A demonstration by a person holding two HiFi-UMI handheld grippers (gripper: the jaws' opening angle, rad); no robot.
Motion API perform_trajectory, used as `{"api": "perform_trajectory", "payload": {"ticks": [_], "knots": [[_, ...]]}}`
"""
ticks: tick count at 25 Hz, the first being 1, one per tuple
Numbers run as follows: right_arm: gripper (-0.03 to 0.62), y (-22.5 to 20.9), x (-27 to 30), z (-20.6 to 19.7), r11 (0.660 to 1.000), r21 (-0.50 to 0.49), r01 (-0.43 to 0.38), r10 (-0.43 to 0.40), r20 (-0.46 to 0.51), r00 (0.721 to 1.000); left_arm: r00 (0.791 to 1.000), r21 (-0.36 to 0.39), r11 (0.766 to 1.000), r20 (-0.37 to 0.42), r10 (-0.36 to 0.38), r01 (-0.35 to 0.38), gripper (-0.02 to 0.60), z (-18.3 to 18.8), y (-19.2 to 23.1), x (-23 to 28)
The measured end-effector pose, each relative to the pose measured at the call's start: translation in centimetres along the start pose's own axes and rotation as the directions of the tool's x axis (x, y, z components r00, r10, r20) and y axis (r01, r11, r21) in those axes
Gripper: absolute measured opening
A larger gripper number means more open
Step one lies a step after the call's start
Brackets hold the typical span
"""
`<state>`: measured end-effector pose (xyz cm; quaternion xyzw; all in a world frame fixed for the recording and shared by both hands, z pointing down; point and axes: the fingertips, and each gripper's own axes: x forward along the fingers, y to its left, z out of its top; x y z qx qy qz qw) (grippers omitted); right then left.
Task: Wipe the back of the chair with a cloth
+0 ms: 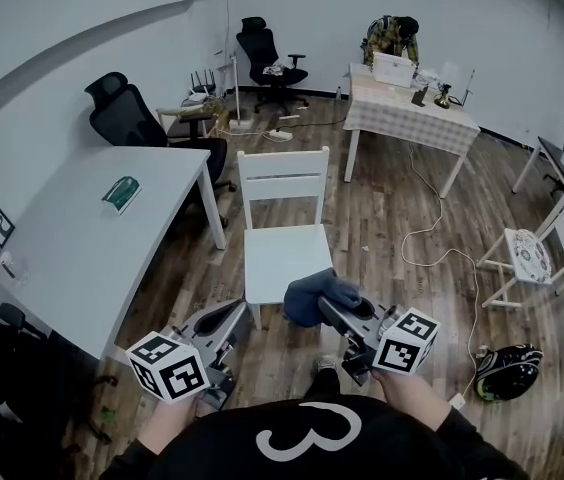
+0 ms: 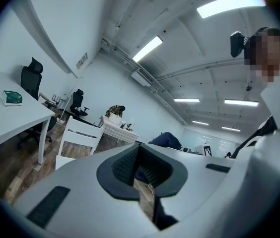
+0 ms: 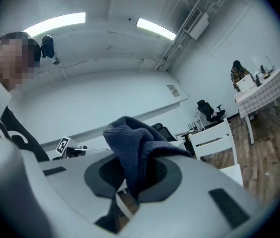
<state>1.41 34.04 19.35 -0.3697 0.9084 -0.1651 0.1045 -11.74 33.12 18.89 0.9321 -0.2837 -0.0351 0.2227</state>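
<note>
A white wooden chair (image 1: 284, 230) stands on the floor ahead of me, its slatted back (image 1: 283, 176) on the far side of its seat. My right gripper (image 1: 330, 309) is shut on a dark blue cloth (image 1: 318, 295), which bunches out of its jaws just above the seat's near right corner. The cloth (image 3: 137, 148) fills the jaws in the right gripper view, with the chair (image 3: 214, 142) off to the right. My left gripper (image 1: 234, 318) hangs near the seat's near left corner, jaws closed on nothing. In its own view the chair (image 2: 79, 137) is at the left.
A long white table (image 1: 92, 236) with a green packet (image 1: 121, 193) runs along the left. Black office chairs (image 1: 137, 118) stand behind it. A checked-cloth table (image 1: 410, 110) with a person seated at it is at the back. A cable (image 1: 432, 230) trails over the wooden floor.
</note>
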Motion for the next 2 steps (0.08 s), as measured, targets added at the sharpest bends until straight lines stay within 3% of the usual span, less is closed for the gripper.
{"api": "perform_trajectory", "payload": {"ticks": [2], "knots": [[0.05, 0.0, 0.21, -0.19, 1.0, 0.0, 0.004, -0.004, -0.002, 1.0, 1.0, -0.005, 1.0, -0.003, 0.001, -0.001, 0.014, -0.21, 0.31, -0.23]]}}
